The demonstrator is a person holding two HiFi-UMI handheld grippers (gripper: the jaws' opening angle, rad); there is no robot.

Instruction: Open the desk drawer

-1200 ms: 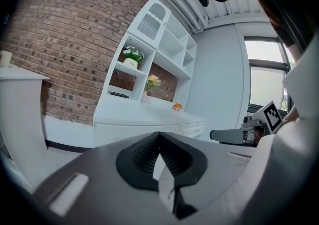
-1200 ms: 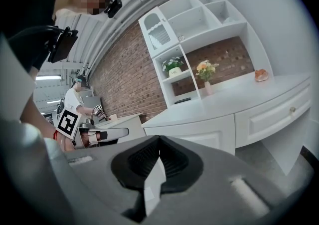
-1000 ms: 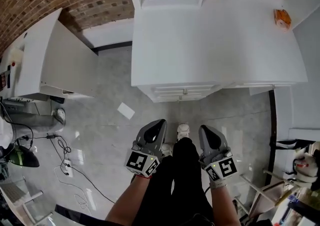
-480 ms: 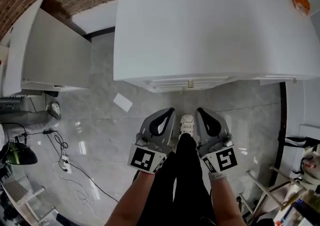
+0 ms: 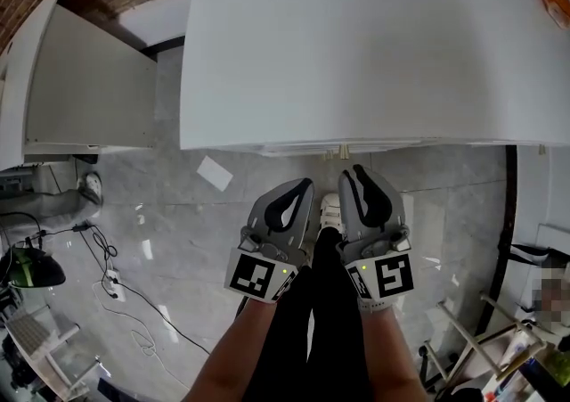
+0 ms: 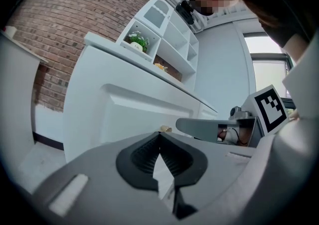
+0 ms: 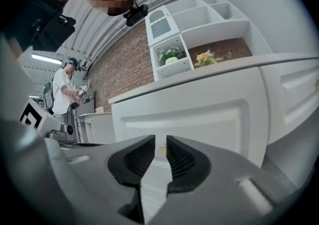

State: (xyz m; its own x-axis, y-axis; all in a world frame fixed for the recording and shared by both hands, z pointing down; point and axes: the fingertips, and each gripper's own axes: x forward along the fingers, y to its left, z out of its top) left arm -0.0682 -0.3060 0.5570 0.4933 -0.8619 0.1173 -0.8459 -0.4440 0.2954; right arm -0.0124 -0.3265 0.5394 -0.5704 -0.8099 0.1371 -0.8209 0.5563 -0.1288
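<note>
Moving in over bench (image 5: 374,44), lining right claw (image 7: 158,141), slightly parted, empty, on drawer (image 7: 199,119) knob (image 5: 343,151); left claw (image 6: 159,135) staying closed; judging knob small, slippery, needing pinching

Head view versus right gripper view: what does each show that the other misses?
Only the head view: the left tool and right tool side by side, plus paper and cables on the floor. Only the right gripper view: the drawer front, shelves with plants, and that tool's jaws slightly apart. Both: the white desk and the drawer knob, not yet gripped.
</note>
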